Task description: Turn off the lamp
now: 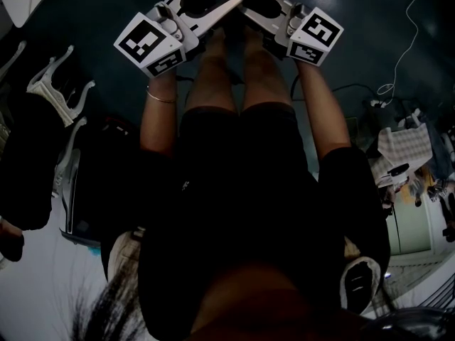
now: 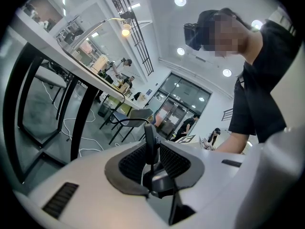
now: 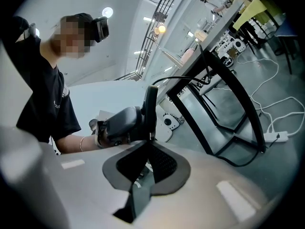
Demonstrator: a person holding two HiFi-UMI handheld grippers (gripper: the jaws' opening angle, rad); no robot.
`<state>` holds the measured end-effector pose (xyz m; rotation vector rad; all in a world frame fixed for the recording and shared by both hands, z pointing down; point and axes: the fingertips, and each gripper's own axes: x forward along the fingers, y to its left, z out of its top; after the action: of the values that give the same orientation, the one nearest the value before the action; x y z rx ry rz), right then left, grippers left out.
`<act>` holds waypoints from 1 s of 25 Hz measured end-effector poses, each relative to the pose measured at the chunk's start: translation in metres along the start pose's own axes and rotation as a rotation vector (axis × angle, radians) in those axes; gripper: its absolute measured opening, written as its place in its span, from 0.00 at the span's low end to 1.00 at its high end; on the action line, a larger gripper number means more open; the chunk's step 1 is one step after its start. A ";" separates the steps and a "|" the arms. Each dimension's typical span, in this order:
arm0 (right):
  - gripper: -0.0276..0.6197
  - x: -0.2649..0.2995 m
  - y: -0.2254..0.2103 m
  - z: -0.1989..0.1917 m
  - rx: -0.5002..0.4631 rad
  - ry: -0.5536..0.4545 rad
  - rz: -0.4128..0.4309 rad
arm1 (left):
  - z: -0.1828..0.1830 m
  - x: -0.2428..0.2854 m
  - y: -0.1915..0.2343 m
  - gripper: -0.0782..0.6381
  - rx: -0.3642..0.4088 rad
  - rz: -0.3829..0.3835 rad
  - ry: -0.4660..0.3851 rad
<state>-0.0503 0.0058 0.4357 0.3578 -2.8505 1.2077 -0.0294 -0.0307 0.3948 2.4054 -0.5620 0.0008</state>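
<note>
The lamp (image 2: 126, 31) is lit, a small bright head on a curved arm above a long desk (image 2: 71, 63) far off to the left in the left gripper view. In the right gripper view the lit lamp (image 3: 161, 29) glows above the desk (image 3: 224, 23). Both grippers are held over the person's legs, well away from it. My left gripper (image 1: 233, 4) and right gripper (image 1: 247, 6) point at each other, tips nearly meeting. The left gripper (image 2: 149, 130) shows as one slim black blade with no gap and nothing held. The right gripper (image 3: 151, 94) looks the same, shut and empty.
A black desk frame (image 3: 228, 123) stands close on the right, with white cables and a power strip (image 3: 278, 137) on the floor. A chair (image 2: 131, 118) and people (image 2: 190, 125) are in the background. A white cable (image 1: 405, 41) and a white rack (image 1: 60, 91) flank the person.
</note>
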 end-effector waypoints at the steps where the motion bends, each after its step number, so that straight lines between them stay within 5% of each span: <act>1: 0.06 0.000 0.000 0.000 0.000 0.000 0.000 | 0.000 0.000 0.000 0.23 0.000 -0.001 0.001; 25: 0.06 -0.001 -0.001 -0.003 0.003 -0.005 -0.007 | -0.004 0.000 -0.001 0.23 -0.004 0.001 0.000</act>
<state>-0.0492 0.0078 0.4381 0.3707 -2.8499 1.2122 -0.0287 -0.0282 0.3973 2.4016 -0.5626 0.0005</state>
